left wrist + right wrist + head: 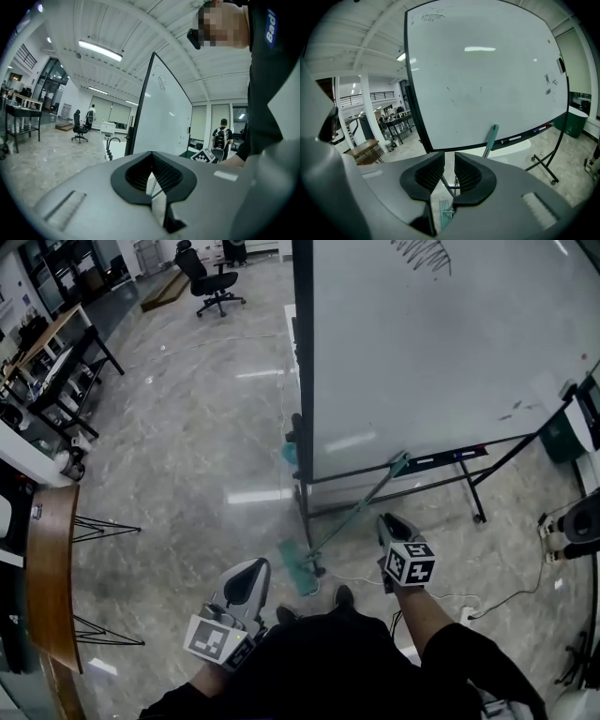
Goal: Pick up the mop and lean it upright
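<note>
The mop leans against the whiteboard (441, 343). Its teal head (300, 570) rests on the floor, and its thin handle (361, 507) slants up to the board's pen tray (450, 460). In the right gripper view the teal grip (491, 136) rests at the board's lower edge. My right gripper (386, 519) hangs just right of the handle and apart from it. Its jaws (449, 154) stand a narrow gap apart with nothing between them. My left gripper (253, 568) is left of the mop head, and its jaws (152, 153) meet at the tips, empty.
The whiteboard stands on a wheeled black frame (473, 488). Cables (506, 601) trail over the floor at the right, near a green bin (562, 432). An office chair (214, 282) and desks (56, 343) are far left. A wooden table (52, 568) is near left.
</note>
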{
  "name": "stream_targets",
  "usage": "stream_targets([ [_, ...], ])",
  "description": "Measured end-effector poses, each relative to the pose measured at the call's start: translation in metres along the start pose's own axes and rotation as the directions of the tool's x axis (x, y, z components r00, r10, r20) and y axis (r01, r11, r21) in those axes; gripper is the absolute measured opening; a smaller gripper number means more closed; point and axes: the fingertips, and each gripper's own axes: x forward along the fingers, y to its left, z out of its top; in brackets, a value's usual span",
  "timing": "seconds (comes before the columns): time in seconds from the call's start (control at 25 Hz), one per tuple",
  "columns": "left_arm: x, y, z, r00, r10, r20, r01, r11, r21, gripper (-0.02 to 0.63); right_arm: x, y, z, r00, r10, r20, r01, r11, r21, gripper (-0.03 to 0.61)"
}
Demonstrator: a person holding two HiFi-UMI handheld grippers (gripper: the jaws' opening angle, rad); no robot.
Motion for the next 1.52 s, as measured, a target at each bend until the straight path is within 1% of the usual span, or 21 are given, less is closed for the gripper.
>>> stream_targets([
  [0.28,0.019,-0.006,0.003,0.994,0.108,0.001,-0.108,0.994,0.016,0.015,0.037,-0.043,0.001,0.998,0.027,-0.049,-0.028,0.999,-0.017,0.075],
  [0.4,0.027,-0.011,0.007,0.988,0.154,0.006,-0.154,0.988,0.013,0.015,0.056,-0.064,-0.002,0.997,0.023,-0.079,-0.027,0.999,-0.046,0.081],
  [0.48,0.029,-0.012,0.002,0.983,0.182,-0.002,-0.182,0.983,0.019,0.015,0.071,-0.079,-0.007,0.994,0.018,-0.104,-0.023,0.998,-0.054,0.091],
  [0.56,0.031,-0.014,-0.001,0.976,0.216,-0.01,-0.216,0.976,0.022,0.015,0.087,-0.093,-0.016,0.99,0.017,-0.136,-0.02,1.0,-0.019,0.114],
  [0.68,0.034,-0.015,-0.001,0.963,0.269,-0.022,-0.268,0.963,0.024,0.015,0.112,-0.114,-0.032,0.982,0.024,-0.185,-0.012,0.998,0.066,0.135],
  [0.84,0.031,-0.019,-0.01,0.942,0.332,-0.049,-0.33,0.943,0.037,0.016,0.142,-0.133,-0.048,0.973,0.024,-0.23,0.003,0.993,0.118,0.166],
  [0.96,0.029,-0.022,-0.014,0.924,0.377,-0.06,-0.376,0.926,0.032,0.017,0.158,-0.141,-0.05,0.973,0.031,-0.23,-0.001,0.991,0.131,0.187],
  [1.16,0.02,-0.026,-0.023,0.898,0.434,-0.068,-0.434,0.901,0.019,0.017,0.178,-0.144,-0.043,0.975,0.032,-0.218,-0.003,0.991,0.13,0.183],
  [1.28,0.016,-0.027,-0.023,0.892,0.448,-0.067,-0.448,0.894,0.017,0.017,0.179,-0.149,-0.044,0.975,0.015,-0.221,0.015,0.991,0.135,0.148],
  [1.32,0.014,-0.028,-0.023,0.89,0.451,-0.067,-0.451,0.892,0.017,0.017,0.179,-0.15,-0.045,0.976,0.011,-0.219,0.019,0.991,0.133,0.127],
  [1.4,0.009,-0.028,-0.025,0.887,0.456,-0.069,-0.457,0.89,0.014,0.017,0.179,-0.152,-0.046,0.976,0.008,-0.218,0.02,0.992,0.126,0.127],
  [1.52,0.005,-0.027,-0.024,0.885,0.461,-0.069,-0.462,0.887,0.004,0.017,0.184,-0.153,-0.046,0.975,0.003,-0.22,0.025,0.992,0.125,0.154],
])
